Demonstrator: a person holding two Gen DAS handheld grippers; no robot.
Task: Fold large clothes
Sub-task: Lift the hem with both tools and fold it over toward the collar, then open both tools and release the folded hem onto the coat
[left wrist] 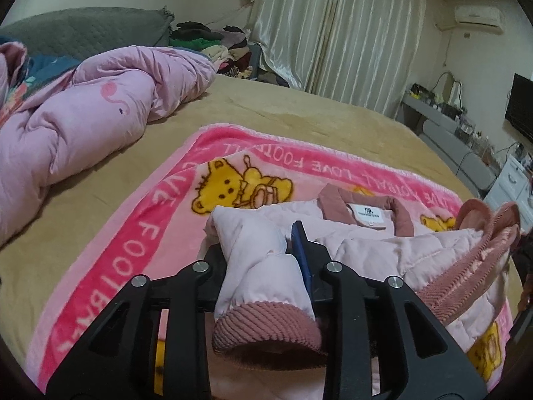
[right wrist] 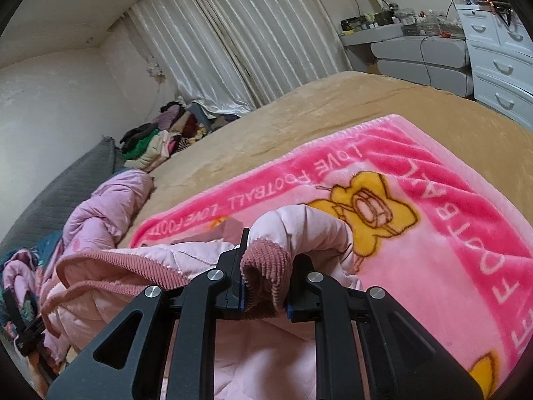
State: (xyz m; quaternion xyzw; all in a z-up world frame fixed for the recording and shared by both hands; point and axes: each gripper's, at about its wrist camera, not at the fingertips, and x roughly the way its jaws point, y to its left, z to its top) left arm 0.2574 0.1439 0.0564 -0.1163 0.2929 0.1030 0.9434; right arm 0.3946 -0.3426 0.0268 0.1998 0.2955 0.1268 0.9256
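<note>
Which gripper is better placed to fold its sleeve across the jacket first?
Probably the left gripper. It holds a sleeve right beside the jacket, which lies flat with its collar in view. The right gripper also grips a cuff, but the fabric there is bunched up.

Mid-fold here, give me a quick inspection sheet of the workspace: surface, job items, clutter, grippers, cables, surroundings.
Surface: tan bed cover with pink bear blanket spread on it.
Job's things: pale pink padded jacket on the blanket, collar away from the cameras.
Clutter: pink duvet bunched beside the blanket; clothes pile at the far edge.
Grippers: left gripper shut on one sleeve; right gripper shut on the other sleeve's ribbed cuff.
Cables: black cords by the grey desk.
Surroundings: curtains, white drawers, air conditioner.
</note>
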